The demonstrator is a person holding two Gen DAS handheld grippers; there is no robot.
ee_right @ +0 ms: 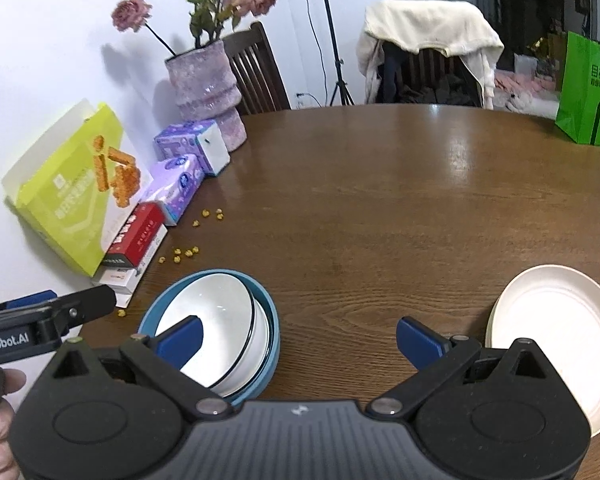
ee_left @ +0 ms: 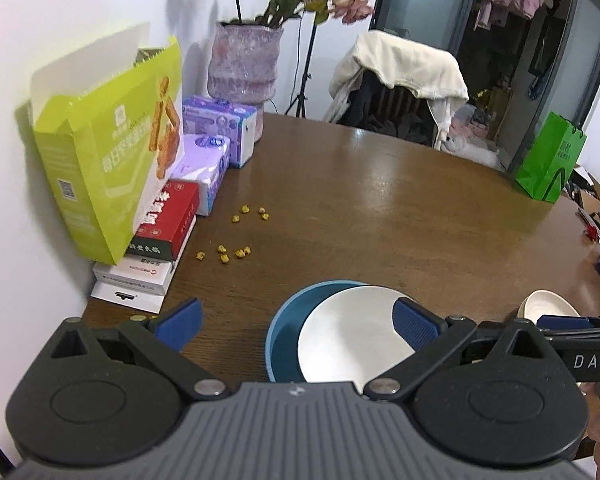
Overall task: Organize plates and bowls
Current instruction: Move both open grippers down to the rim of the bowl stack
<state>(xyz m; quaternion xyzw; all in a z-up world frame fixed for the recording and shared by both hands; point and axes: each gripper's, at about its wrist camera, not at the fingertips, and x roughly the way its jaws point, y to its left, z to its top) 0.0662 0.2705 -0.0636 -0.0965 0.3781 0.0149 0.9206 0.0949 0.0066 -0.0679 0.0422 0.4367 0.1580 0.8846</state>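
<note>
A white bowl [ee_right: 216,328] with a thin dark rim line sits inside a blue bowl [ee_right: 268,312]. A cream plate [ee_right: 560,332] rests on the brown wood-grain table [ee_right: 380,200]. The grippers' finger pads [ee_right: 180,340] are blue.

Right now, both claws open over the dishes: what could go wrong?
1. The white bowl sits tilted inside the blue bowl; a one-sided pinch may tip it out.
2. The cream plate lies near the table edge; a nudge may push it off.
3. The left claw and right claw work close together and may collide.
</note>
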